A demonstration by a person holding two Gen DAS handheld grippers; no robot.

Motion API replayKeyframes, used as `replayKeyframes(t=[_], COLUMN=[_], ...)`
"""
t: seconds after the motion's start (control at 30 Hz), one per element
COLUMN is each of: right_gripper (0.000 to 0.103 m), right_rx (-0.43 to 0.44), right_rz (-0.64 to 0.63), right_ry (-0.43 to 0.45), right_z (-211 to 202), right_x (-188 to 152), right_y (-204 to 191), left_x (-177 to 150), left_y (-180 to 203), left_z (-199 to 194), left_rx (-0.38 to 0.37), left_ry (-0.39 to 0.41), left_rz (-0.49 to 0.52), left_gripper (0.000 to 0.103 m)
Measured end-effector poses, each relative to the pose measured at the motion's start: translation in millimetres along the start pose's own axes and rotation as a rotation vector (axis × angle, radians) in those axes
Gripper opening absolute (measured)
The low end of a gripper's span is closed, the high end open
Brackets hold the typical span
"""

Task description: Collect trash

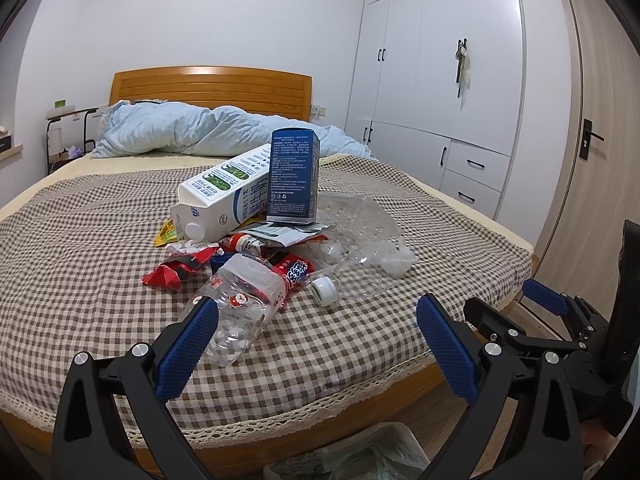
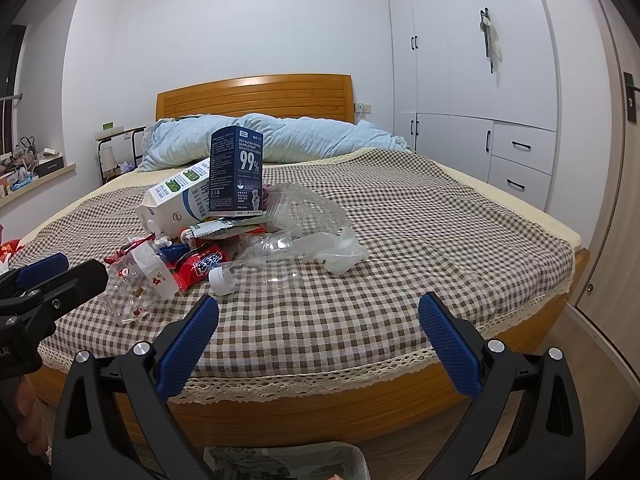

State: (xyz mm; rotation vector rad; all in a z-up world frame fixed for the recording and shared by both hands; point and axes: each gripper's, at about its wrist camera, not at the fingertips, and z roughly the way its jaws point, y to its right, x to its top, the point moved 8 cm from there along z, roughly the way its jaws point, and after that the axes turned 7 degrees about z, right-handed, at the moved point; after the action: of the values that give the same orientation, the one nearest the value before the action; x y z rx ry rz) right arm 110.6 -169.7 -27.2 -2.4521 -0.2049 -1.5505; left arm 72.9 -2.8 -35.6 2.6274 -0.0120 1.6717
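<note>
Where checked bedspread (image 2: pixel 400 248) covers bed, trash pile (image 1: pixel 256 248) sits mid-surface; white wardrobe (image 1: pixel 440 80) behind. L gripper (image 1: pixel 316 332) & R gripper (image 2: pixel 318 334) both spread, empty. Bin bag (image 2: pixel 288 462) cut off below.

Bin bag (image 2: pixel 288 464) cut off by bottom edge in both views. Yellow wrapper (image 1: pixel 165 234) mostly hidden behind milk carton (image 1: pixel 224 196). Carton print too small to read.

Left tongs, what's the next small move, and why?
Probably ease the left tongs forward and leftward to straddle the clear crushed bottle, then close. Both pairs are open and empty, and that bottle lies nearest the bed's edge, just ahead of the left finger, apart from the stacked cartons, so lifting it shouldn't topple anything.
</note>
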Motion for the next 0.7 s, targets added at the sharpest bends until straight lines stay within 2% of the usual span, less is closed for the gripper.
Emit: replayKeyframes(t=[0.7], right_gripper=[0.096], right_rx=[0.002], right_rz=[0.004], right_ry=[-0.003], right_z=[1.0], right_x=[-0.5], right_y=[0.9], left_x=[0.8], left_y=[1.4], left_z=[-1.0], left_rx=[-0.015], left_ry=[0.002], left_rz=[-0.010], left_gripper=[0.096])
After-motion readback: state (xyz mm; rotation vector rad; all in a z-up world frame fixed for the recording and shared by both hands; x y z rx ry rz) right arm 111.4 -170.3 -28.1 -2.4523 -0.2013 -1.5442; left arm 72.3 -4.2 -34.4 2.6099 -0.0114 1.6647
